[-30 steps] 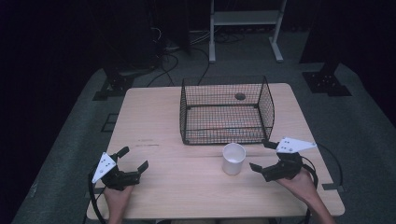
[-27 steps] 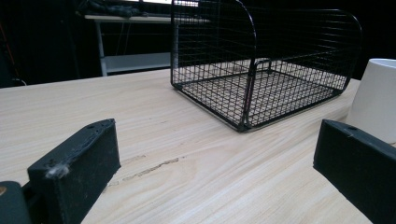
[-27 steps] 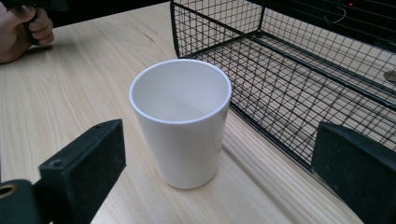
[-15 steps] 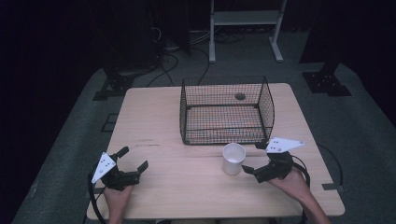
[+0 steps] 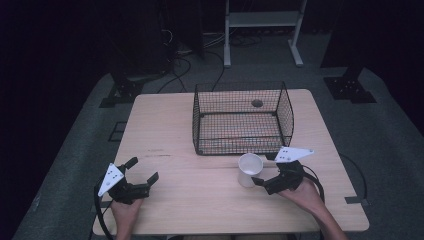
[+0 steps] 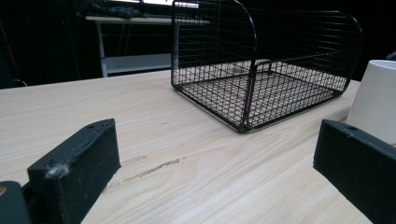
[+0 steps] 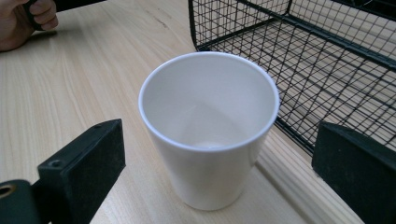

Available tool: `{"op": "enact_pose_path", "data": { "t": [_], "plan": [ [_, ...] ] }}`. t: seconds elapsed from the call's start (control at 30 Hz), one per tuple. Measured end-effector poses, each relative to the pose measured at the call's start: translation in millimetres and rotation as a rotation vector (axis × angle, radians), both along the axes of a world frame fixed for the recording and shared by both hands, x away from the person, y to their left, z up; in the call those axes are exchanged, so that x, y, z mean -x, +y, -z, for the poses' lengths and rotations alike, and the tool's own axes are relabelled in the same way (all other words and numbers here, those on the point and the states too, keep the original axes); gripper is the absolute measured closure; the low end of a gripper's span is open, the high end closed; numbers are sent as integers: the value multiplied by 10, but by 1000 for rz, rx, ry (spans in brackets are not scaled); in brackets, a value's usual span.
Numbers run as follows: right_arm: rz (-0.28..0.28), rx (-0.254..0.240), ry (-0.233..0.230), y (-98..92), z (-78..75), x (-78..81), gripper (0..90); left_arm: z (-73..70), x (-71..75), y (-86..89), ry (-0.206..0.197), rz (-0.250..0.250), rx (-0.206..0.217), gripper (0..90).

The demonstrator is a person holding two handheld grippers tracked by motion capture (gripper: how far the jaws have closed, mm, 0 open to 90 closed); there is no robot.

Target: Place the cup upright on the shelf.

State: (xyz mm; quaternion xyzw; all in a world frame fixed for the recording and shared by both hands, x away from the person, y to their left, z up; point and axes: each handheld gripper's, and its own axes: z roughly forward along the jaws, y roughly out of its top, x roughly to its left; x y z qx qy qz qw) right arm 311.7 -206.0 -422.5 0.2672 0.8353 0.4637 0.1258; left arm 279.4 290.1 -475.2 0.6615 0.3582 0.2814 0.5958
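Note:
A white empty cup [image 5: 249,169] stands upright on the wooden table [image 5: 160,125], just in front of a black wire basket [image 5: 196,120]. My right gripper [image 5: 262,170] is open at the cup's right side. In the right gripper view the cup [image 7: 210,135] stands between and slightly ahead of the wide-spread jaws of that gripper [image 7: 219,158], and neither touches it. My left gripper [image 5: 142,169] rests open near the table's front left, with nothing between its jaws. The left gripper view looks past this gripper [image 6: 215,158] to the basket [image 6: 252,70] and the cup [image 6: 376,102].
The basket [image 7: 299,51] is empty and its near wall runs close behind the cup. A person's left hand [image 7: 28,21] holds the other gripper far off. A white metal stand [image 5: 260,20] and cables lie on the floor beyond the table.
My right gripper has moved left toward the cup and its jaws now flank it. The left gripper and the cup have stayed put.

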Motion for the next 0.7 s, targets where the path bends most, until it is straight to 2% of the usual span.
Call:
{"op": "enact_pose_path", "data": {
  "t": [0.33,0.7],
  "plan": [
    [-1,26,2,99,48,-45,20,-1,1,1,-1,0,0,0],
    [-10,28,14,213,101,-105,20,-1,3,0,-1,1,0,0]
  ]
}}
